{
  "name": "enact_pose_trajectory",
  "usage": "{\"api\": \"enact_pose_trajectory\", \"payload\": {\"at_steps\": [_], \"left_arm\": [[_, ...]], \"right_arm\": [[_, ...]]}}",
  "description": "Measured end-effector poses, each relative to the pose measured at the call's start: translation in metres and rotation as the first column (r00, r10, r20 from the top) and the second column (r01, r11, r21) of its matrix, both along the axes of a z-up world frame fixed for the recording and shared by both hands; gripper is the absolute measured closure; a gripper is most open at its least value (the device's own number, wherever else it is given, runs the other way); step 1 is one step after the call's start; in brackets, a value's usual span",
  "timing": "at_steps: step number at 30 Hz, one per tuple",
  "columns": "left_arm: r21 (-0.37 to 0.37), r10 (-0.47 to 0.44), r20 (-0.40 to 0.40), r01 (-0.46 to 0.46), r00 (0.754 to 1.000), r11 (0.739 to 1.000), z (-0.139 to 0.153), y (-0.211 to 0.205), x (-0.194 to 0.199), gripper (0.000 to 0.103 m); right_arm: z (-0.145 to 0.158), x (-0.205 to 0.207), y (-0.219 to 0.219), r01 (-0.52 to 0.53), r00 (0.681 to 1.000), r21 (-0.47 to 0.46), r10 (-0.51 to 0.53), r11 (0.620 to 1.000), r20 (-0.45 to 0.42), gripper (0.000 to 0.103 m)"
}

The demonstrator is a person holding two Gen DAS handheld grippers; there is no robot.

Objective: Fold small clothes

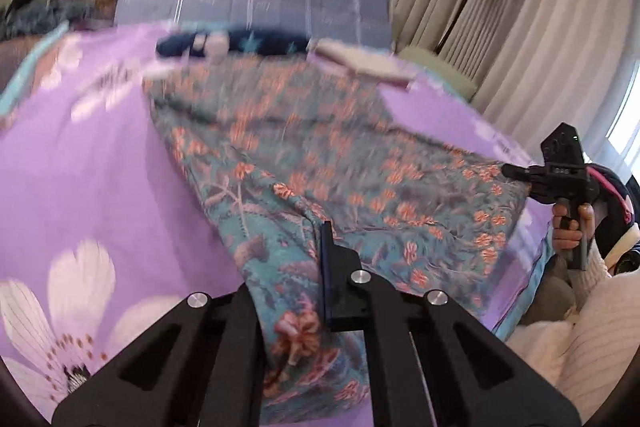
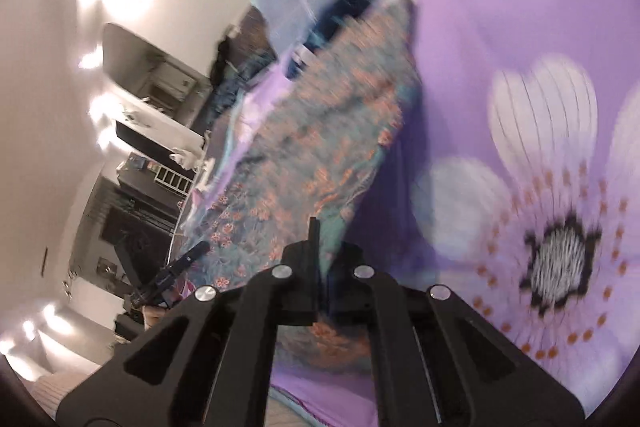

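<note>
**Both grippers pinch the cloth**

The floral cloth point(image 1: 320, 147) lies spread on the purple bedsheet point(image 1: 80, 167), its near edge raised. The left gripper point(image 1: 326, 227) is clamped on one near corner, the right gripper point(image 2: 314, 227) on the other. A hand point(image 1: 570, 227) grips the right gripper's handle

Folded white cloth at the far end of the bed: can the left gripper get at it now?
Probably not: the left gripper is shut on the floral garment, which stretches between it and the white cloth.
</note>
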State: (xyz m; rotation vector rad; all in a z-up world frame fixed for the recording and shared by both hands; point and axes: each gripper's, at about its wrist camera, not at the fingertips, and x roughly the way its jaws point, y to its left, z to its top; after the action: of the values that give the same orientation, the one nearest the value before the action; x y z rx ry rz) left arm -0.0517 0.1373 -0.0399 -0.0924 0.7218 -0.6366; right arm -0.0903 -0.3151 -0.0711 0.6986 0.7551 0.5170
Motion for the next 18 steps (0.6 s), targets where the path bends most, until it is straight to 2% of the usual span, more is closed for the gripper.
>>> {"api": "enact_pose_trajectory", "payload": {"at_steps": [3,7,11,14,18], "left_arm": [[-0.029,-0.01,0.065,0.012,0.998,0.999,0.022,-0.004,-0.011,0.1],[-0.059,-0.044,0.157,0.054,0.987,0.997,0.055,-0.011,-0.039,0.1],[-0.066,-0.056,0.243,0.074,0.968,0.995,0.079,-0.011,-0.067,0.099],[-0.089,-0.039,0.244,0.062,0.969,0.994,0.077,-0.009,-0.069,0.099],[-0.092,-0.009,0.167,0.025,0.986,0.995,0.058,-0.01,-0.048,0.099]], "right_arm": [[0.022,-0.002,-0.01,0.023,0.997,0.023,-0.025,0.999,0.07,0.1],[0.057,-0.027,-0.028,0.05,0.981,0.055,-0.059,0.997,0.184,0.1],[0.088,-0.063,-0.041,0.103,0.951,-0.008,-0.096,0.995,0.295,0.1],[0.086,-0.066,-0.047,0.151,0.954,-0.06,-0.13,0.987,0.269,0.099],[0.057,-0.039,-0.053,0.159,0.976,-0.031,-0.153,0.987,0.153,0.099]]}}
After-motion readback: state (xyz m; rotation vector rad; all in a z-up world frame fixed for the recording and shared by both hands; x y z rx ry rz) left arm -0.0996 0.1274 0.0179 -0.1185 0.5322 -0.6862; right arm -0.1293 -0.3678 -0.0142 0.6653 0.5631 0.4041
